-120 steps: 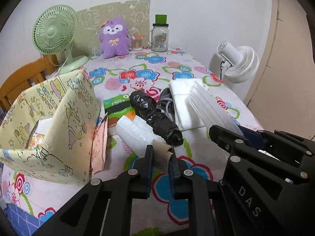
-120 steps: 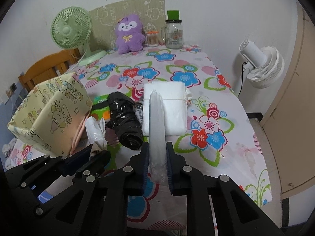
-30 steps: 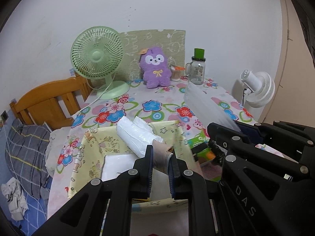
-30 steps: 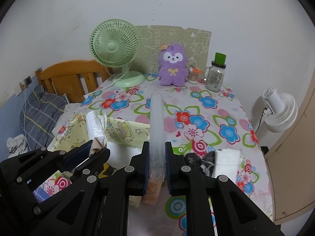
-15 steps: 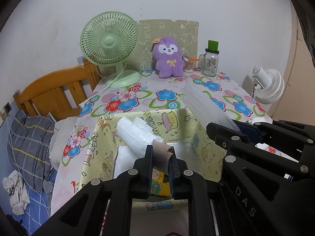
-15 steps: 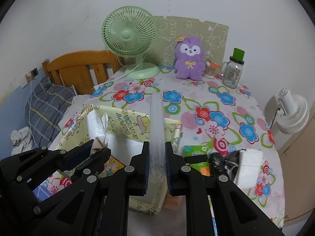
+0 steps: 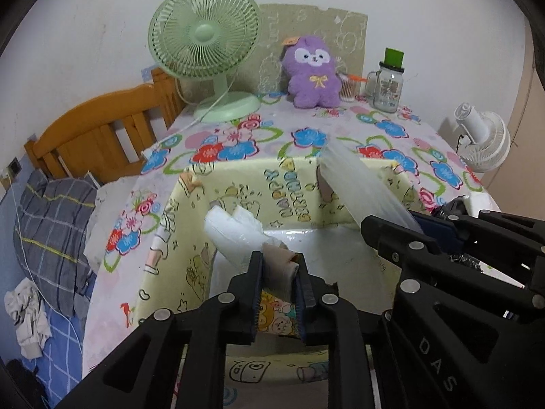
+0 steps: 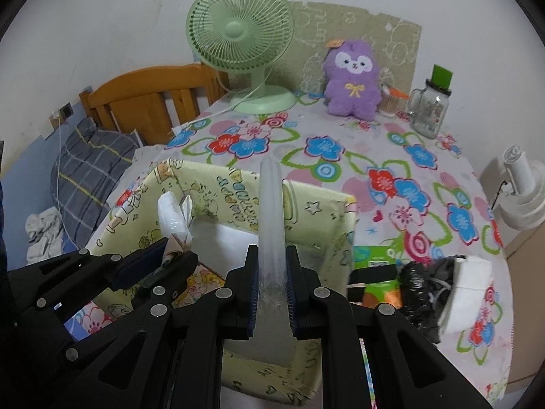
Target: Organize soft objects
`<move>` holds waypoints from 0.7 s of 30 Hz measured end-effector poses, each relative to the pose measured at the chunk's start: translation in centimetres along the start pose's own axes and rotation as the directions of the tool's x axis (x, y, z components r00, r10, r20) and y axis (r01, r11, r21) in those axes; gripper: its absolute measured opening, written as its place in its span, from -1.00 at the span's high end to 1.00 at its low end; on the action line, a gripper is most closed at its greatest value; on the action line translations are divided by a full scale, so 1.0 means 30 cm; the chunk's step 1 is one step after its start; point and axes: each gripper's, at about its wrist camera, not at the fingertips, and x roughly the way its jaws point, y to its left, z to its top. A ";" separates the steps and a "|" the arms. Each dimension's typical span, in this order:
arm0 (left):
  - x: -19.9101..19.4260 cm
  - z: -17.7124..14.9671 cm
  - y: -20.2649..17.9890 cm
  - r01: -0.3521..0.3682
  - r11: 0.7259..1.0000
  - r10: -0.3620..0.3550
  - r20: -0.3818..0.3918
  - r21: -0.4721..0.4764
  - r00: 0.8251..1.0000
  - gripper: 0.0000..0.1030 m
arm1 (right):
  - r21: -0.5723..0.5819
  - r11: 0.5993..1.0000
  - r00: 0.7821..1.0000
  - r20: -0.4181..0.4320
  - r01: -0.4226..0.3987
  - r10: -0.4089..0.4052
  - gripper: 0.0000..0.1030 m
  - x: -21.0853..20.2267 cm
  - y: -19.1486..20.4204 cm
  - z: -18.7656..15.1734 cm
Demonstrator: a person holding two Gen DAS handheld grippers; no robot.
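we see the left hand-held gripper (image 7: 278,272) grasping a white plastic-wrapped roll (image 7: 235,235), the right hand-held gripper (image 8: 271,272) grasping a clear plastic sleeve (image 8: 270,218), above the yellow cartoon-print fabric box (image 8: 238,191).

Fabric bin (image 8: 347,225) on table (image 8: 391,156) — fan (image 8: 240,30), plush (image 8: 352,78), jar (image 8: 429,112) behind.

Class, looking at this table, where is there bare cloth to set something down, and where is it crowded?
Free: the floral cloth between the yellow fabric bin and the purple plush, and right of the bin's far corner. Crowded: beside the bin's right wall, where the green packet, black bundle and white pack sit.
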 end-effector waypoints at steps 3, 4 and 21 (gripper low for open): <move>0.005 -0.005 0.003 -0.006 1.000 0.006 -0.007 0.004 1.000 0.32 | -0.001 1.000 1.000 -0.013 -0.015 0.015 0.65 0.021 0.004 -0.005; 0.005 -0.007 0.003 -0.009 1.000 0.009 -0.008 0.006 1.000 0.26 | -0.001 1.000 1.000 -0.013 -0.017 0.017 0.61 0.023 0.006 -0.007; -0.049 -0.014 -0.039 0.042 0.998 -0.043 0.022 0.040 0.999 -0.52 | 0.007 1.000 1.000 0.026 0.008 -0.008 -0.33 -0.029 -0.020 -0.022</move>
